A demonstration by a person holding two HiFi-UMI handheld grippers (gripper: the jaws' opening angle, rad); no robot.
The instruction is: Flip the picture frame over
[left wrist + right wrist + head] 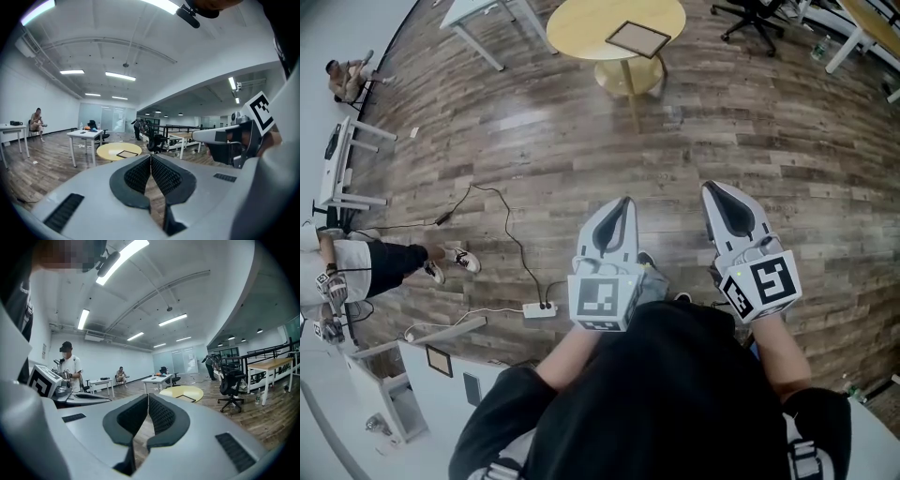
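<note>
A dark-rimmed picture frame (638, 38) lies flat on a round yellow table (581, 23) far ahead across the wooden floor. It shows small in the left gripper view as the frame (127, 153) on the table (110, 150), and in the right gripper view as a thin dark frame (191, 399) on the yellow top (180, 392). My left gripper (625, 202) and right gripper (713, 190) are held side by side at waist height, far from the table. Both are shut with nothing between the pads. The left gripper's tip (151, 157) and the right gripper's tip (147, 396) point toward the table.
A white table (483, 13) stands left of the yellow one, a black office chair (759, 17) to its right. A power strip with cables (540, 307) lies on the floor near my feet. A person (366, 262) stands at left by white desks; another person (347, 77) sits far left.
</note>
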